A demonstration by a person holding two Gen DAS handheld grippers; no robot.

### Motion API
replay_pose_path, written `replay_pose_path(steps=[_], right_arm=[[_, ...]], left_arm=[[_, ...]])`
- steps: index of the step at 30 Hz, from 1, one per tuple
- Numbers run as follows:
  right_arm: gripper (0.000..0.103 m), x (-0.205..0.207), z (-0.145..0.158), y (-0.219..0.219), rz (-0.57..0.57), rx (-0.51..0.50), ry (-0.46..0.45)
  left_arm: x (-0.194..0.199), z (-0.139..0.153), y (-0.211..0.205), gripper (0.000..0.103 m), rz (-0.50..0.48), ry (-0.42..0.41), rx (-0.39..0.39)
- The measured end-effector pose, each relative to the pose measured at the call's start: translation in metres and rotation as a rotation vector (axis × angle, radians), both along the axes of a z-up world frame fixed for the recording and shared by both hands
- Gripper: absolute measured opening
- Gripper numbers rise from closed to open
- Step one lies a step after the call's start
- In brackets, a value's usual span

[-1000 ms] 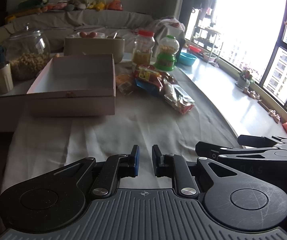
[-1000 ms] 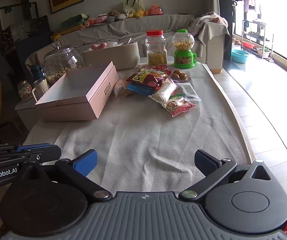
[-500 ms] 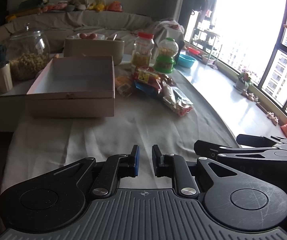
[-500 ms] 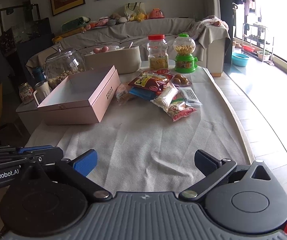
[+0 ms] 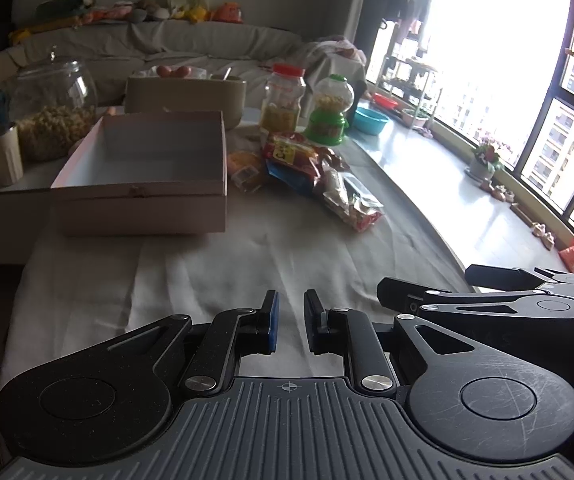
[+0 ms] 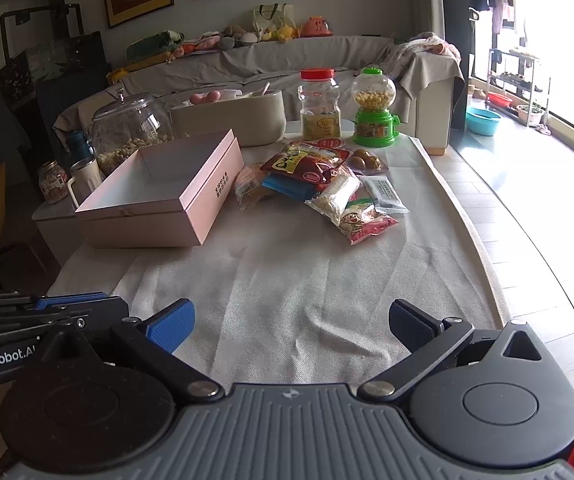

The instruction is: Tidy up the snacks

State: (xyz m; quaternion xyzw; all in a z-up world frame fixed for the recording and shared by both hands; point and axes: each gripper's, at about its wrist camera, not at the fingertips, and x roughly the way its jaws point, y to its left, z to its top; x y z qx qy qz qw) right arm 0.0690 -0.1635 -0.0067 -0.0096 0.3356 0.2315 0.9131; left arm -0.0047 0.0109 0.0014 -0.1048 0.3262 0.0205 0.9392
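An open, empty pink box [image 6: 159, 196] [image 5: 143, 168] sits on the cloth-covered table at the left. A pile of snack packets [image 6: 327, 188] [image 5: 311, 172] lies to its right: a red packet [image 6: 307, 162], a blue packet [image 6: 287, 188], a white peanut bag [image 6: 333, 198] and a grey sachet [image 6: 385, 194]. My left gripper [image 5: 289, 326] is nearly shut with a narrow gap and holds nothing, over the near cloth. My right gripper [image 6: 289, 324] is wide open and empty, also near the front edge, far from the snacks.
Behind the pile stand a red-lidded jar [image 6: 319, 106], a green candy dispenser [image 6: 373, 108] and a beige tub [image 6: 231, 118]. A big glass jar of nuts [image 6: 131, 130] and a mug [image 6: 85, 182] stand on a side table at the left. The table edge [image 6: 487, 256] curves at the right.
Both views have tilted slightly, so the box and snacks sit a little lower in frame. Jaw openings are unchanged and nothing on the table moved.
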Motion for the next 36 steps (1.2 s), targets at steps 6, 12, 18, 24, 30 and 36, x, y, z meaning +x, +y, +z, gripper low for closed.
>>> replay_pose_path(steps=[6,12,18,24,30,36], right_arm=[[0.103,-0.001,0.000,-0.001,0.004,0.003,-0.005],[0.103,-0.001,0.000,-0.001,0.002,0.003,-0.002],[0.103,-0.001,-0.002,0.000,0.002,-0.001,0.005],[0.103,0.004,-0.006,0.002,0.000,-0.011,0.019],[0.103,0.013,-0.012,0.003,-0.008,-0.030,0.031],[0.103,0.031,-0.021,0.005,0.031,-0.014,-0.051]], left_arm=[[0.000,-0.001,0.000,0.018,0.001,0.000,-0.001],[0.000,-0.002,0.002,0.018,0.005,0.004,-0.007],[0.002,-0.005,0.002,0.018,0.004,0.014,-0.016],[0.005,-0.009,0.006,0.018,0.009,0.024,-0.031],[0.012,-0.016,0.010,0.018,0.018,0.050,-0.042],[0.036,-0.024,0.024,0.018,0.037,0.029,-0.014]])
